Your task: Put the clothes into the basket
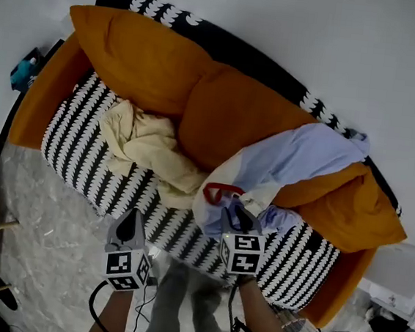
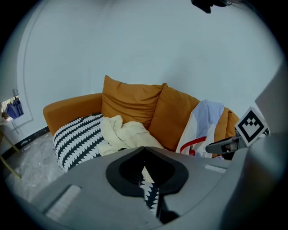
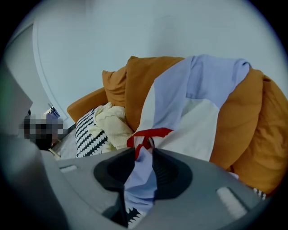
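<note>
Orange cushions (image 1: 145, 59), black-and-white patterned seat (image 1: 78, 133), cream garment (image 1: 147, 148), lilac-and-white shirt (image 1: 296, 160) with red trim (image 1: 223, 193), grey marbled floor (image 1: 43, 255).

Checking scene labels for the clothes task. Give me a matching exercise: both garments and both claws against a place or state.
Things:
1. cream cloth
2. blue shirt
3. left claw
4. right claw

Places or states:
a. fabric between its jaws
b. draped over an orange cushion
c. jaws together, nothing between
d. bunched on the striped seat

Pairs: 1-d, 2-b, 3-c, 4-a
</note>
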`<action>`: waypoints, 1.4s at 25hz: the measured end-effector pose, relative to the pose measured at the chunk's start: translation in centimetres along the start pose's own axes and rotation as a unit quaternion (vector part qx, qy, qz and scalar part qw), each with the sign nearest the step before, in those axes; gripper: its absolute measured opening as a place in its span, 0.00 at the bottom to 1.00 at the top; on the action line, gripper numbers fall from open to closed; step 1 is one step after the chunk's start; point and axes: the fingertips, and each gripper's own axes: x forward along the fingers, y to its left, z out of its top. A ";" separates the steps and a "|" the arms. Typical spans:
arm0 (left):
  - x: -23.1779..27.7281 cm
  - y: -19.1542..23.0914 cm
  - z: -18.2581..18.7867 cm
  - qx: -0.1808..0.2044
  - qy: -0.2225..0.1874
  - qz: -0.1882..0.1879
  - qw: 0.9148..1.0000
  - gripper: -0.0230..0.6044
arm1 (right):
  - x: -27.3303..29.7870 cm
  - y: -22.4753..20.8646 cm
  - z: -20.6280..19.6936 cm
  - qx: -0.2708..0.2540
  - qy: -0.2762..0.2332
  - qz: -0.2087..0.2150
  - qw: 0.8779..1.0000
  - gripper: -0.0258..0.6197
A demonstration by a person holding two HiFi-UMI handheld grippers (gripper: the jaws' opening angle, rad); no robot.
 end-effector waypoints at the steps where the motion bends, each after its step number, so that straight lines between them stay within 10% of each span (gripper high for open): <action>1: 0.1 0.0 -0.4 0.000 0.001 -0.002 1.000 0.05 | 0.5 0.1 -0.3 0.000 0.003 0.001 1.000 0.23; 15: 0.6 2.2 -4.0 -0.011 0.024 0.011 1.000 0.05 | 5.6 1.2 -3.3 -0.027 0.045 0.013 0.999 0.36; 35: 0.9 3.5 -6.7 -0.012 0.042 0.017 0.999 0.05 | 11.6 0.9 -5.4 -0.058 0.067 -0.056 0.994 0.26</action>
